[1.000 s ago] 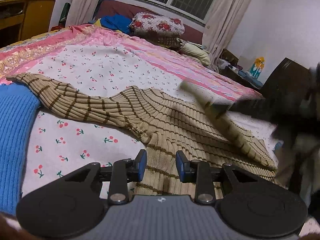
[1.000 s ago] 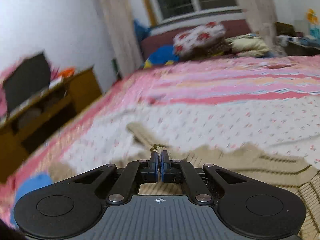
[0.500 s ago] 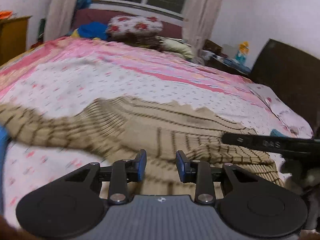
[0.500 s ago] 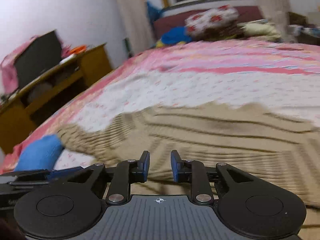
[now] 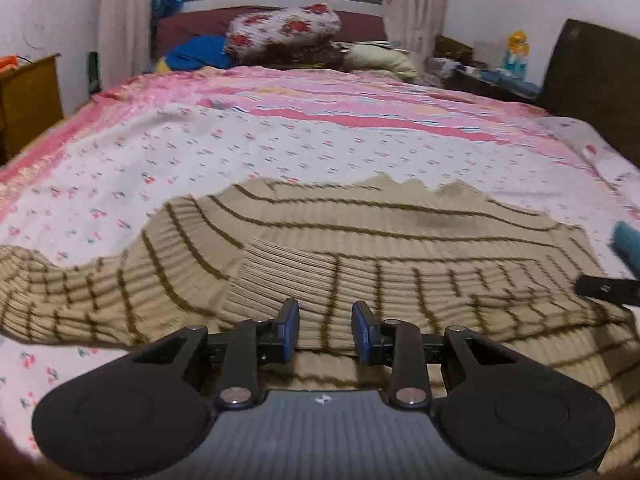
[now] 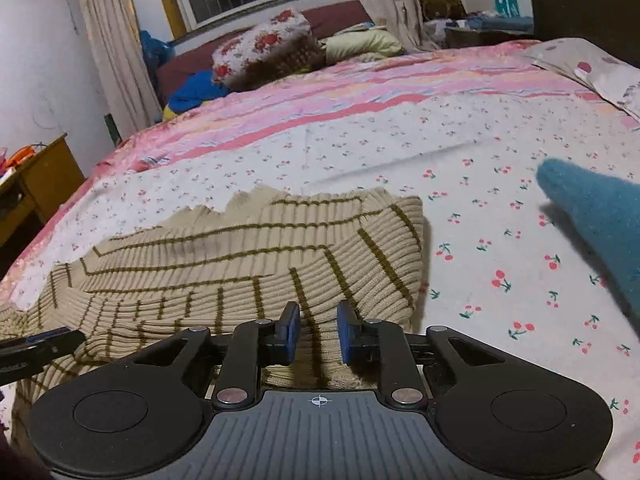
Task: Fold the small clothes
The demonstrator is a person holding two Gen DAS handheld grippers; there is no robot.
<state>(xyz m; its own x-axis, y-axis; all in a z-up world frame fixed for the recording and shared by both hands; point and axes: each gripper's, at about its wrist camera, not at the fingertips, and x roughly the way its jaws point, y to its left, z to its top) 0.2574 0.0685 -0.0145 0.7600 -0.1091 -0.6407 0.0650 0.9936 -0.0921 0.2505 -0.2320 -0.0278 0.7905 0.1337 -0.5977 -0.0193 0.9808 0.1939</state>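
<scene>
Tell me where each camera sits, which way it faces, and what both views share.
Left wrist: on the open left gripper, facing up the bed over the tan striped sweater.
Right wrist: on the open right gripper, over the sweater's folded right edge; teal garment at right.
Shared: sweater, cherry-print sheet, floral pillow.

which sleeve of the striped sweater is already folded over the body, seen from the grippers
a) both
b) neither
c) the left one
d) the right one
d: the right side of the sweater ends in a folded edge with the sleeve laid across the body, while in the left wrist view the left sleeve stretches out flat on the bed.
</scene>
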